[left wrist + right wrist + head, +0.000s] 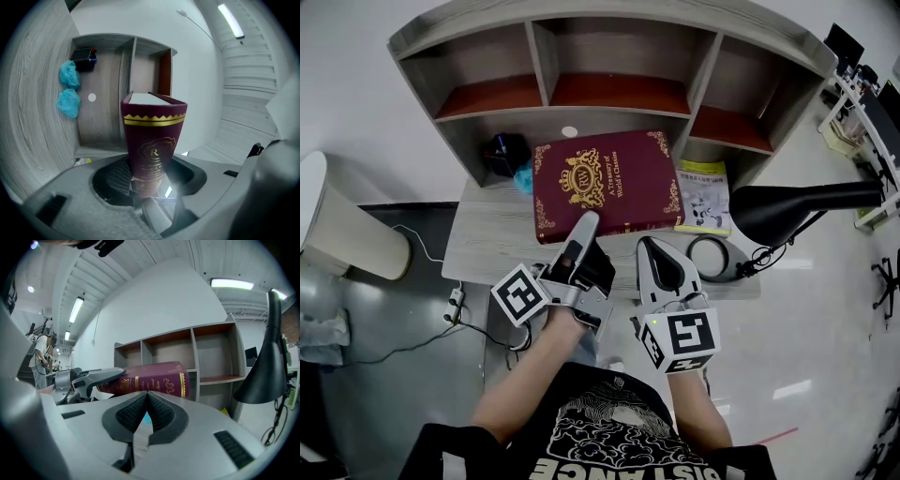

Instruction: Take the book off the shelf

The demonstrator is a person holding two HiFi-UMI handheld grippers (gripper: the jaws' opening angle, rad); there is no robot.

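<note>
A thick maroon book point(605, 183) with gold trim is out of the grey shelf unit point(694, 89) and sits level over the desk, cover up. My left gripper point(581, 232) is shut on the book's near edge. In the left gripper view the book point(153, 136) stands between the pads at my left gripper point(150, 177). My right gripper point(649, 248) hovers just right of it, shut and empty, its tip close to the book's near edge. The right gripper view shows the gilt spine point(152, 380), the left gripper point(89, 378) clamped on it, and my right gripper point(146, 399).
A black desk lamp point(797, 208) stands at the right of the desk point(487, 246), its round base near my right gripper. A thin booklet point(704, 192) lies right of the book. Blue cloth balls point(523, 178) and a black object point(504, 152) sit under the shelf. A white bin point(347, 230) stands left.
</note>
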